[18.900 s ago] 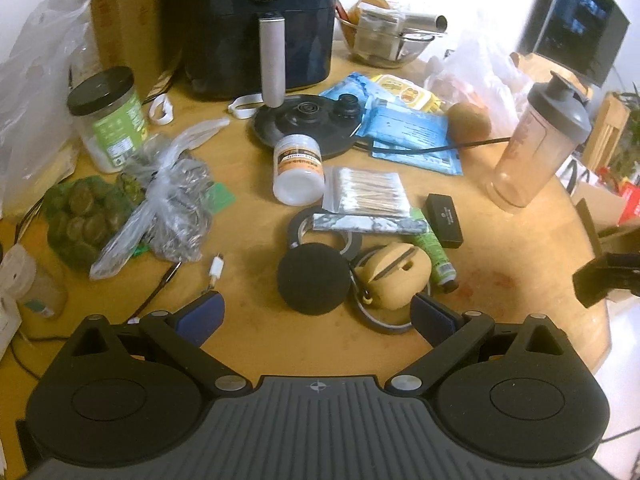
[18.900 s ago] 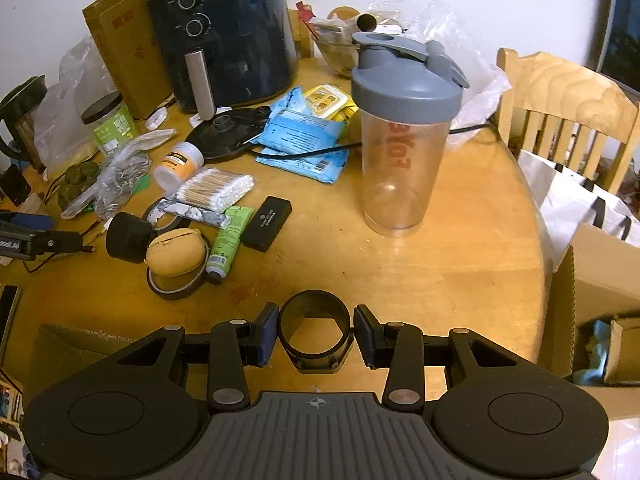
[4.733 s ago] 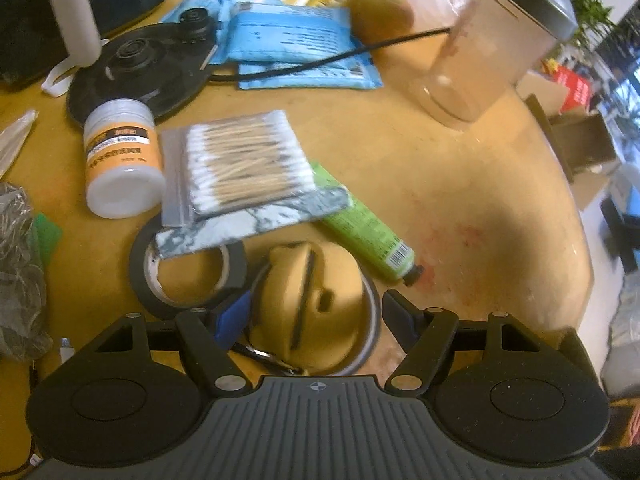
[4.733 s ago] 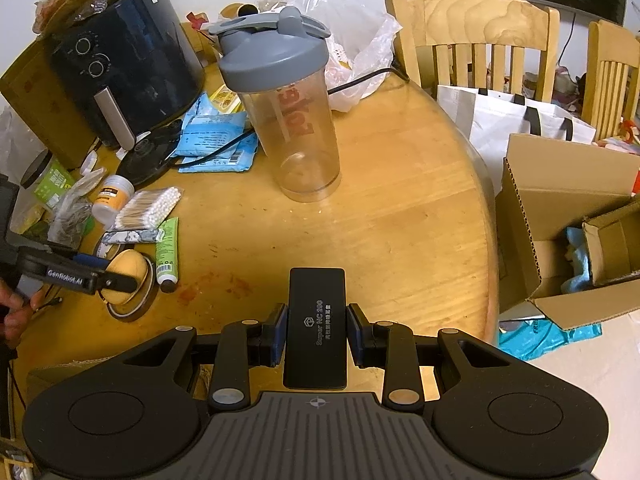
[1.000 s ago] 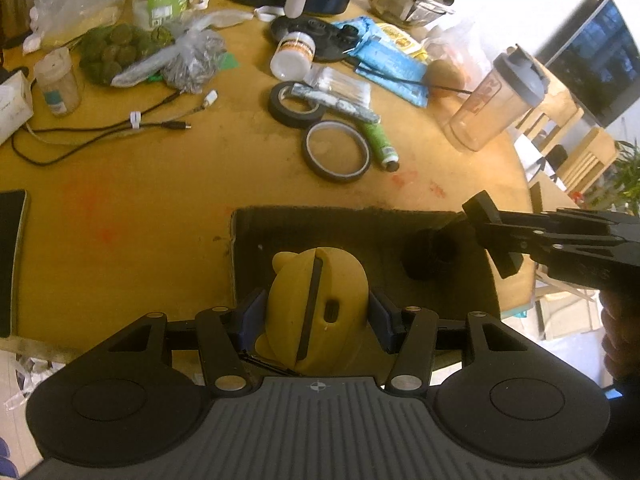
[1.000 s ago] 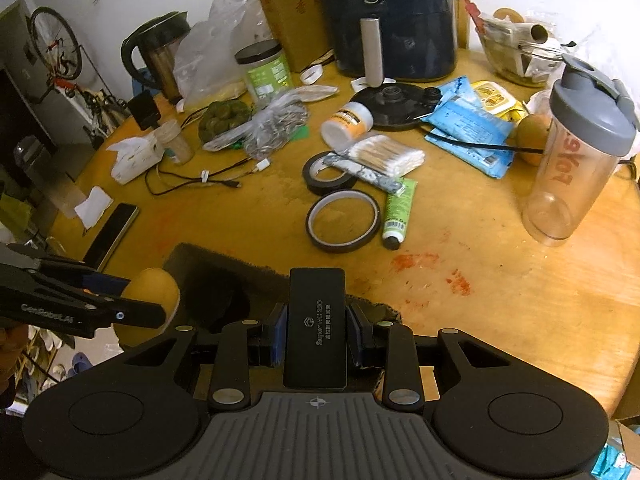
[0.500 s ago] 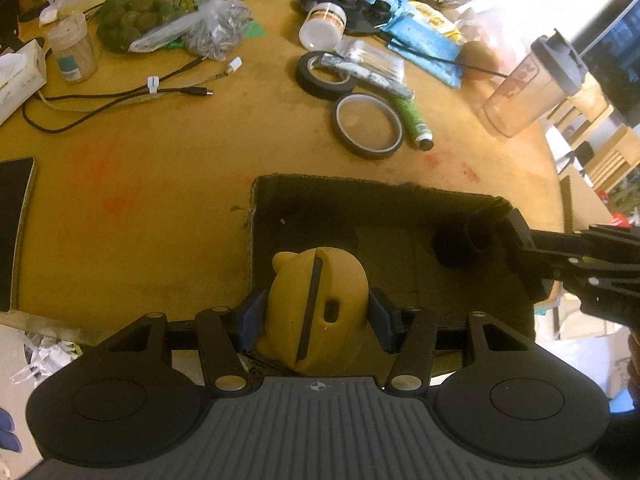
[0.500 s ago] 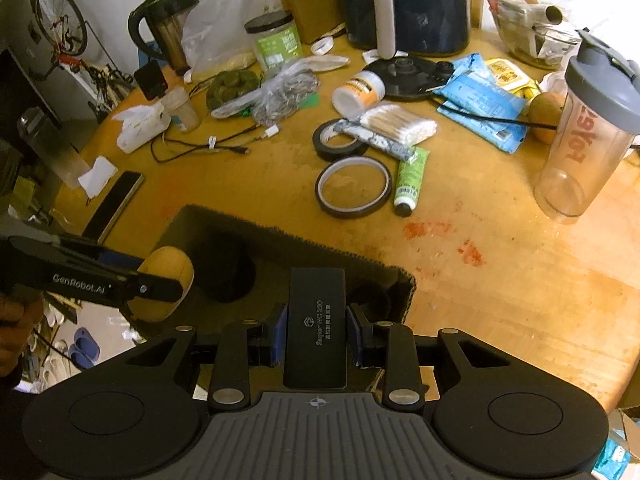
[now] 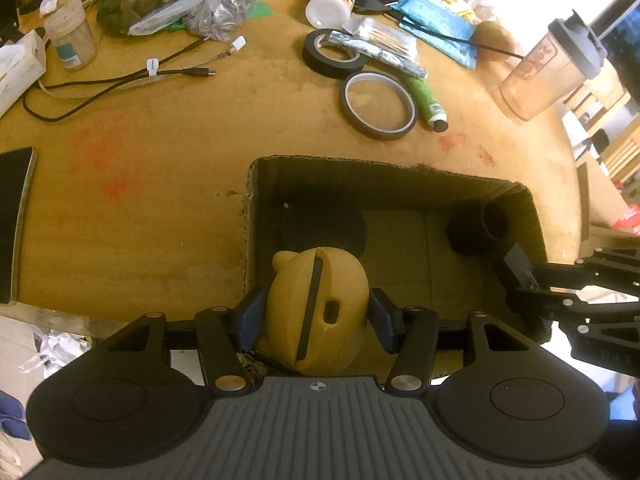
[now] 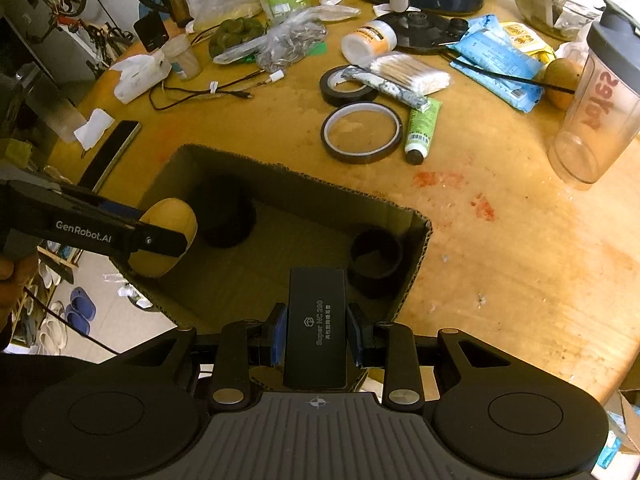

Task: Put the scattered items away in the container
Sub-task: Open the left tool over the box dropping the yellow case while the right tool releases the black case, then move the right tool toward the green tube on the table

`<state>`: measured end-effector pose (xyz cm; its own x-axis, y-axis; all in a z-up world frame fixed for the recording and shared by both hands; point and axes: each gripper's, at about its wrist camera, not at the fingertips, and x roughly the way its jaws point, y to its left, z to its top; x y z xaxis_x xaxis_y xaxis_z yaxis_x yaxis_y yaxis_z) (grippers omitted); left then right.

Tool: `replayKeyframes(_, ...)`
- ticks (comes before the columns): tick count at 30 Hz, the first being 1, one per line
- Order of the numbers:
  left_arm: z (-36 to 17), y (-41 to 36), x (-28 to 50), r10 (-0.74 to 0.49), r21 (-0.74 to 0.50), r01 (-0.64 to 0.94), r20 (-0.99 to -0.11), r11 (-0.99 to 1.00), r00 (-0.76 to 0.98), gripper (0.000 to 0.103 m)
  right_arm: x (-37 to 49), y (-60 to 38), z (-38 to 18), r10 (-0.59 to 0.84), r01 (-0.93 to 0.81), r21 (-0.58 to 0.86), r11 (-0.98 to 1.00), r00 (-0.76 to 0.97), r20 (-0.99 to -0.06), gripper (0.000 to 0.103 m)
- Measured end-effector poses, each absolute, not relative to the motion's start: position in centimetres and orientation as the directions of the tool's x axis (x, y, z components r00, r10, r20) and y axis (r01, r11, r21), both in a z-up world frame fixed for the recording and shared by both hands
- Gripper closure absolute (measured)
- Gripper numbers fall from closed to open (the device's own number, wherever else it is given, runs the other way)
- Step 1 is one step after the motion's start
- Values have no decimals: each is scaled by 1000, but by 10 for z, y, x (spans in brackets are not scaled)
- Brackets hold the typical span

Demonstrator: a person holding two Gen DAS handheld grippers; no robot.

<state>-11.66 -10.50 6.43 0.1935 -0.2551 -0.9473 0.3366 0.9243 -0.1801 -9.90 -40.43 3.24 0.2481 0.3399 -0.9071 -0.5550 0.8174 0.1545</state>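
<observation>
An open cardboard box [image 9: 360, 163] stands at the table's near edge. Inside it lie a black round pad [image 9: 324, 229] and a black hex ring [image 9: 476, 229]. My left gripper [image 9: 316, 316] is shut on a yellow bear-shaped case [image 9: 320, 300], held over the box's left end. My right gripper [image 10: 316, 332] is shut on a flat black rectangular case [image 10: 317, 320] over the near wall of the box [image 10: 300, 175]. The black hex ring [image 10: 376, 258] lies just beyond it. In the right wrist view the yellow case [image 10: 166, 216] hangs at the box's left side.
Beyond the box lie a thin tape ring [image 9: 378, 105], a black tape roll [image 9: 332, 54], a green tube [image 9: 426, 98], a cotton swab bag [image 10: 408, 72] and a shaker bottle [image 10: 596, 108]. Cables [image 9: 120, 82] and a phone [image 9: 12, 224] lie at left.
Both grippers have moved closer over the box, each still holding its item. The box now fills more of both views.
</observation>
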Motion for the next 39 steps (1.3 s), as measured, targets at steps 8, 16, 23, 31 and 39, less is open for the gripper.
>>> replayKeyframes(8,68,-107,-118,-241,-166,348,-953,923,186,47,-100,-394,25,297,-587,92,804,262,-918,69)
replayKeyframes(16,80,-105,-122,-271,-184,349,-938,919,218,35,-99,-383,16,257,-632,37,774,261,-931,69)
replayKeyframes(23,93,-100,-125,-289,-192,347,-923,918,255,34,-98,-376,7,225,-671,20,741,221,-949,68)
replayKeyframes(31,102,-86,-121,-296,-212,282,-908,936,298,34,-103,-387,27,345,-695,91,714,235,-909,19)
replayKeyframes(39,109,-80,-115,-309,-227,265,-894,937,325,34,-88,-398,51,413,-630,118,767,345,-843,7)
